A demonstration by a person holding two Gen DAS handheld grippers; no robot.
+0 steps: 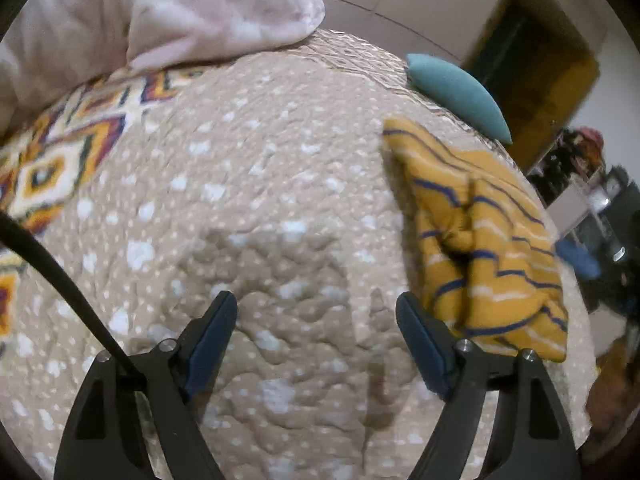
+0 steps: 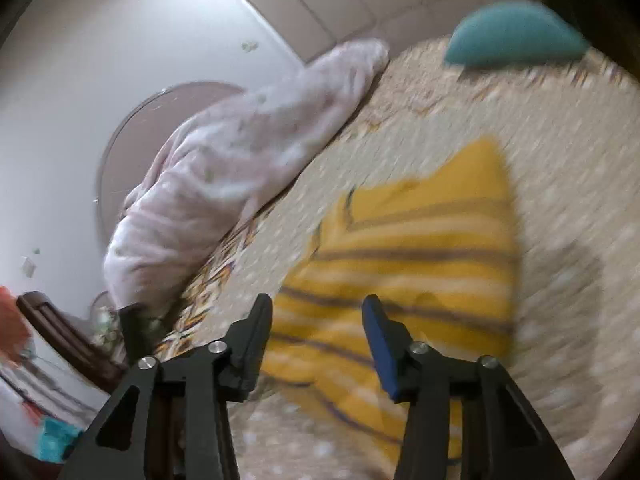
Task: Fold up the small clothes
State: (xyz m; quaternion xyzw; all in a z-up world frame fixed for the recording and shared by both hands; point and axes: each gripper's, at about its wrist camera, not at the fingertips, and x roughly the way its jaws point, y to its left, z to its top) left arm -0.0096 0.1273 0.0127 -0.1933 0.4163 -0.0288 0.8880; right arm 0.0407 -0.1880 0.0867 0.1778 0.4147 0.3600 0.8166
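A small yellow garment with dark blue and white stripes (image 1: 484,240) lies crumpled on the beige dotted bedspread (image 1: 248,184), to the right of my left gripper. My left gripper (image 1: 316,312) is open and empty above bare bedspread, its right finger close to the garment's near edge. In the right wrist view the same garment (image 2: 420,248) lies spread on the bedspread (image 2: 568,184), blurred. My right gripper (image 2: 318,316) is open and hovers over the garment's near part, holding nothing.
A pale pink blanket or pillow (image 1: 180,12) (image 2: 240,152) lies at the bed's far side. A teal cushion (image 1: 456,92) (image 2: 516,36) sits near the bed's edge. A patterned cloth (image 1: 60,152) lies at left. A black cable (image 1: 56,280) crosses the left wrist view.
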